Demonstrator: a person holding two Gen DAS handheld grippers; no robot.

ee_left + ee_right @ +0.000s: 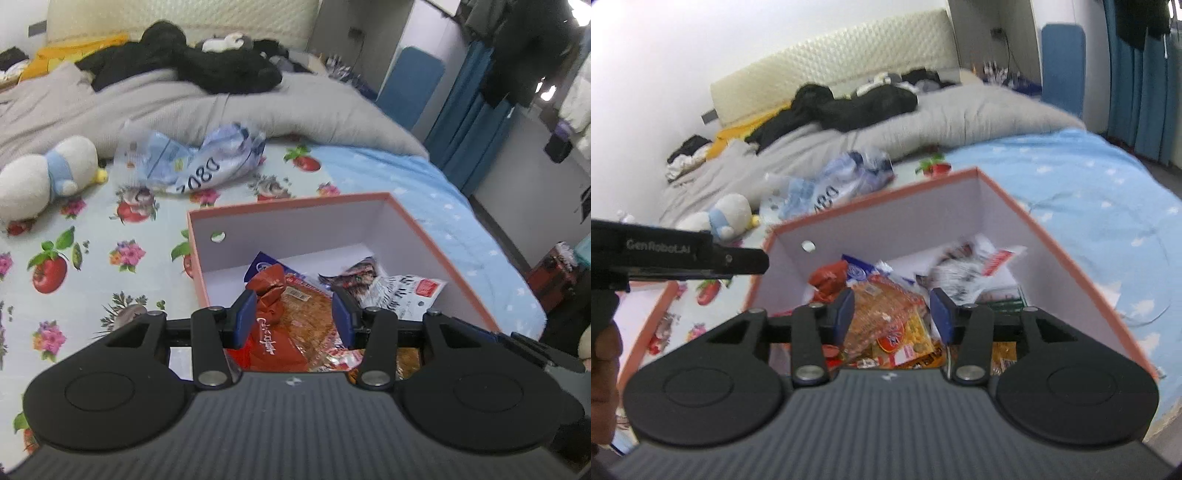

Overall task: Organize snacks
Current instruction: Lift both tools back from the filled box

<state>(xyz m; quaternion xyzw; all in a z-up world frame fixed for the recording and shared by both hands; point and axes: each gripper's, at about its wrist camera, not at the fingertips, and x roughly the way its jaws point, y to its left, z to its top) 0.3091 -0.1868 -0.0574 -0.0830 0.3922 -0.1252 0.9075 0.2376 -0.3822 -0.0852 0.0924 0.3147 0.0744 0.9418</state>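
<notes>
An orange-rimmed white box (280, 229) stands on the bed and holds several snack packs. It also shows in the right wrist view (1052, 236). Inside lie a red crumpled pack (271, 291), an orange cracker pack (314, 314) and a white pack with a red label (406, 291). My left gripper (293, 314) is open and empty above the red and orange packs. My right gripper (892, 314) is open and empty above the orange cracker pack (886, 317). The left gripper's body (676, 254) shows at the left of the right wrist view.
A blue and white plastic bag (192, 162) lies on the floral sheet beyond the box. A white plush toy (44, 177) lies at the left. A grey duvet (221, 107) with black clothes (207, 62) covers the bed's far part. The bed edge drops off at the right.
</notes>
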